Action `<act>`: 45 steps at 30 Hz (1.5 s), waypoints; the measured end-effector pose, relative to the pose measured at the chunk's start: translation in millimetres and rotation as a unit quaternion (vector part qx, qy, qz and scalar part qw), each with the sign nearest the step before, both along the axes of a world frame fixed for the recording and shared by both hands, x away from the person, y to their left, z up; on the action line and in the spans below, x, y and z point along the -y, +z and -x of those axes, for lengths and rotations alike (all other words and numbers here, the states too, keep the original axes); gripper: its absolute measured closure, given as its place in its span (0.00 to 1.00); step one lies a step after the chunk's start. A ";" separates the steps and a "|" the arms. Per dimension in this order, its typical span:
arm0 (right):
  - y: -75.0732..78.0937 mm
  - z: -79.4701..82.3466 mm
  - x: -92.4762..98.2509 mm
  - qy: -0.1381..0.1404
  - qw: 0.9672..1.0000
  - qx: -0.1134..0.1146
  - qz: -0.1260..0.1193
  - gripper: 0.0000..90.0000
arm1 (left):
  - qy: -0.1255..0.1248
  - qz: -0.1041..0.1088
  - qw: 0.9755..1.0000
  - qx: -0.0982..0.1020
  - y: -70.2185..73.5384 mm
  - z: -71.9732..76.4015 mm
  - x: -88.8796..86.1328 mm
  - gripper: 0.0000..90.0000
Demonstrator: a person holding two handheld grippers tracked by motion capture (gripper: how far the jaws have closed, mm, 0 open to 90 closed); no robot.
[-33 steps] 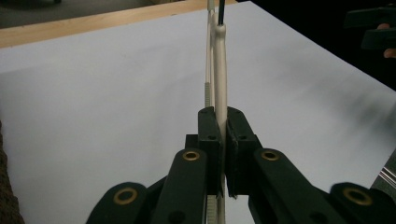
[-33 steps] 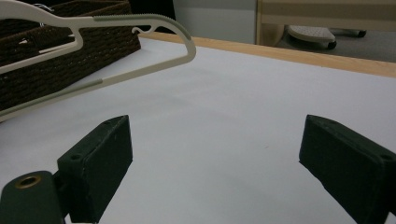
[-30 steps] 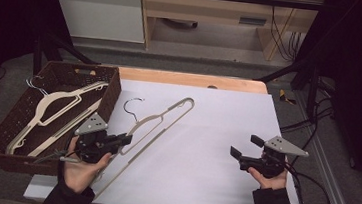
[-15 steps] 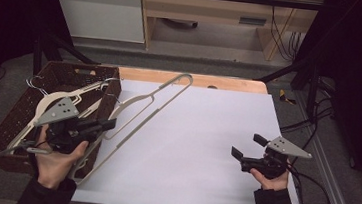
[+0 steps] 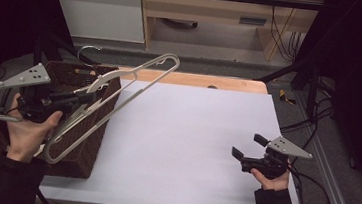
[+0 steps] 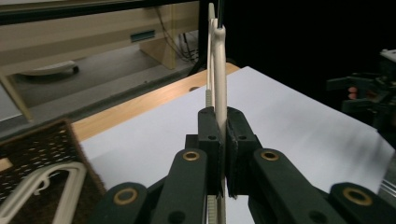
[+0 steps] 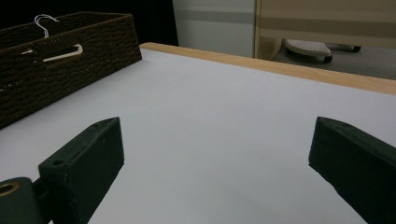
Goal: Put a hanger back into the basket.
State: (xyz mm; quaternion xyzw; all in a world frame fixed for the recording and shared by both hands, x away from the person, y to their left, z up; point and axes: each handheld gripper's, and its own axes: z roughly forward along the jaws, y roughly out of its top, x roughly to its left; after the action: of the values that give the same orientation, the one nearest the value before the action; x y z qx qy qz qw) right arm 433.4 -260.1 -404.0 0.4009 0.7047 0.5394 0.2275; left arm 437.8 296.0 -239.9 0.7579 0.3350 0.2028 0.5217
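Step in hand: I judge I am carrying the hanger [image 5: 119,93] over to the basket [image 5: 96,139] at the table's left edge, to lay it in with the others.
Left gripper [image 6: 219,149]: my jaws are pressed together on the hanger's flat edge, pinching it firmly.
Right gripper [image 5: 246,148]: my jaws stand spread wide with nothing between them, low over the white table [image 5: 191,133] near its right front.
Where the hanger is: lifted clear of the table, slanting above the basket's right wall, its wire hook [image 5: 87,50] uppermost.
How it looks: cream, thin and flat, a long open loop with a metal hook; light, likely to swing about the pinch.
Next move: lower and level it over the basket, beside the hanger lying there [image 6: 51,186], then part my left jaws.
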 end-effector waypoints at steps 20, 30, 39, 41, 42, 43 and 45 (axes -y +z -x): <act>-0.8 -0.6 -0.5 -0.001 1.000 -0.001 0.004 0.04 | 0.048 -0.036 0.998 -0.019 -10.2 -43.5 -72.3 0.96; -1.7 -1.1 -1.5 -0.003 1.000 -0.002 0.006 0.04 | 0.065 -0.030 0.997 -0.033 -29.3 -50.2 -114.3 0.96; -2.6 -1.7 -2.1 0.000 1.000 -0.003 0.008 0.05 | 0.075 -0.044 0.995 -0.047 -42.1 -50.5 -136.5 0.96; -2.7 -2.0 -2.7 -0.001 1.000 -0.004 0.007 0.04 | 0.079 -0.046 0.995 -0.049 -45.0 -50.6 -141.4 0.96; -2.8 -1.9 -2.7 -0.001 1.000 -0.005 0.007 0.05 | 0.080 -0.046 0.994 -0.051 -46.7 -50.7 -143.4 0.96; -2.9 -2.0 -2.8 -0.001 1.000 -0.004 0.007 0.05 | 0.083 -0.048 0.994 -0.053 -48.6 -50.9 -145.3 0.96; -3.1 -2.1 -3.1 -0.001 1.000 -0.004 0.006 0.05 | 0.087 -0.051 0.993 -0.057 -52.9 -51.1 -148.6 0.96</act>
State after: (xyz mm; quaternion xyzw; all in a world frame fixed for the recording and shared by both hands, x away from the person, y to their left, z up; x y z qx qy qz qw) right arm 435.5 -257.1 -407.1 0.4019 0.7085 0.5334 0.2279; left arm 488.9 444.6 -292.8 0.7617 0.4181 0.2212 0.4428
